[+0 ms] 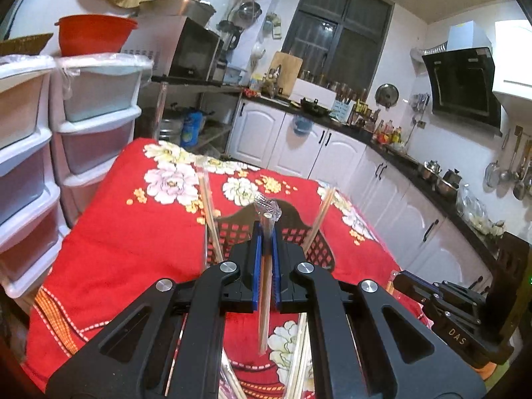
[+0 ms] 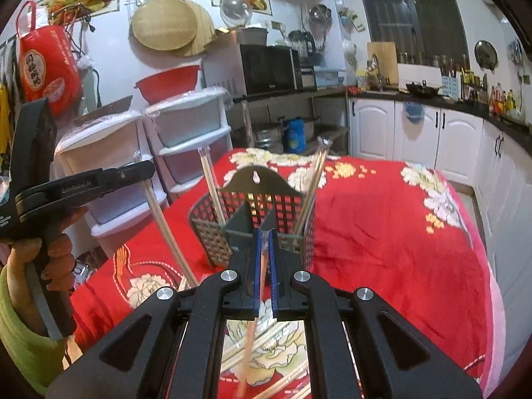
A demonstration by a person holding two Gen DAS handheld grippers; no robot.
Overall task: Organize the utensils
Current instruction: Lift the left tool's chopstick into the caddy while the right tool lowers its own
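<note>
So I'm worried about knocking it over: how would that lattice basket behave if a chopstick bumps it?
The basket looks like light openwork plastic, so it would probably slide or tip easily. It stands on soft cloth, likely unsteady footing. Tall chopsticks leaning outward inside may add leverage.

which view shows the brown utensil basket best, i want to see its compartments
The right wrist view. There the brown utensil basket stands whole on the red cloth, its inner dividers and the wrapped chopsticks in its left and right sections visible. In the left wrist view the left gripper covers its middle, leaving only the lattice back and sides.
</note>
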